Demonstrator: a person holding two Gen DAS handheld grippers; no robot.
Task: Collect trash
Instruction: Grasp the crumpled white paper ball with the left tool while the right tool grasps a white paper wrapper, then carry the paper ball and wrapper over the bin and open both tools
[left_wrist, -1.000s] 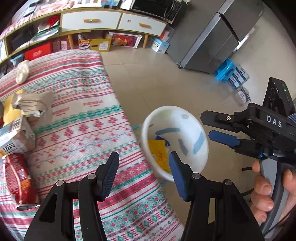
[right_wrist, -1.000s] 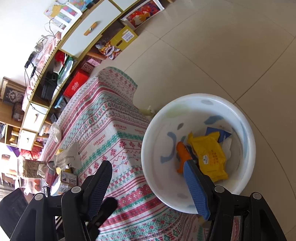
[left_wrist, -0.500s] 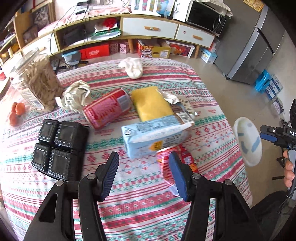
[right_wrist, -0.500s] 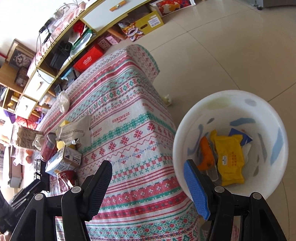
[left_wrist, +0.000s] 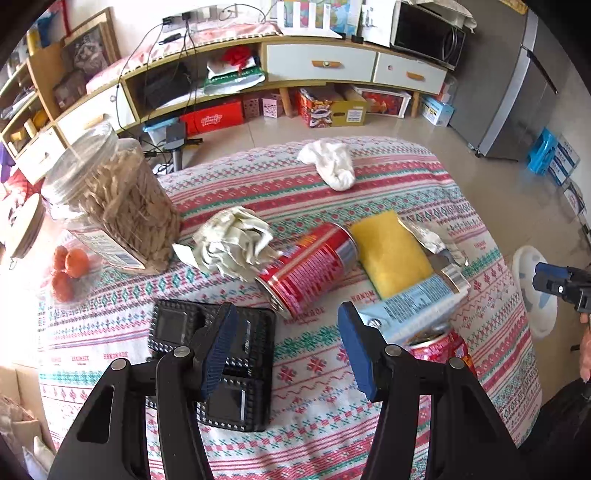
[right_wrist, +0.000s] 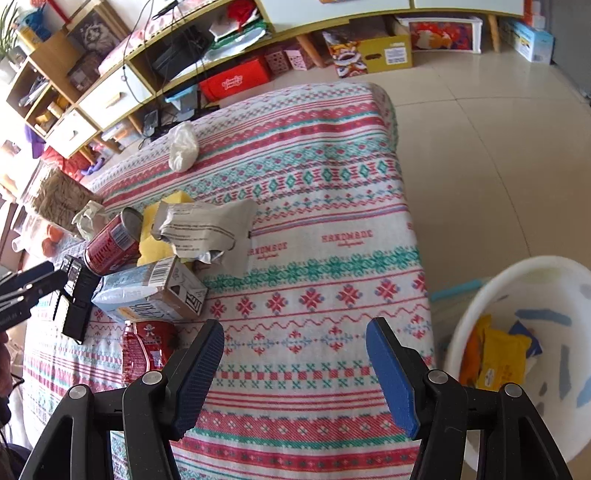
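Note:
Trash lies on the patterned tablecloth (left_wrist: 332, 417): a red can (left_wrist: 308, 271) on its side, a crumpled paper wad (left_wrist: 232, 245), a light blue carton (left_wrist: 410, 308), a crushed red can (left_wrist: 439, 349), a silver-grey wrapper (right_wrist: 210, 229) and a white tissue wad (left_wrist: 332, 166). My left gripper (left_wrist: 284, 350) is open and empty above the table's near side. My right gripper (right_wrist: 295, 369) is open and empty over the table's right edge, beside the white bin (right_wrist: 524, 354) that holds yellow and orange wrappers (right_wrist: 502, 360).
A jar of seeds (left_wrist: 110, 206), oranges (left_wrist: 68, 271), a yellow sponge (left_wrist: 391, 254) and black square cases (left_wrist: 229, 373) share the table. A shelf unit (left_wrist: 321, 66) and a grey fridge (left_wrist: 517, 85) stand at the back. Tiled floor (right_wrist: 498, 147) lies right of the table.
My left gripper swung from the bin to above the table's trash and moved closer. My right gripper turned from over the bin toward the table, so the bin slid to the right edge.

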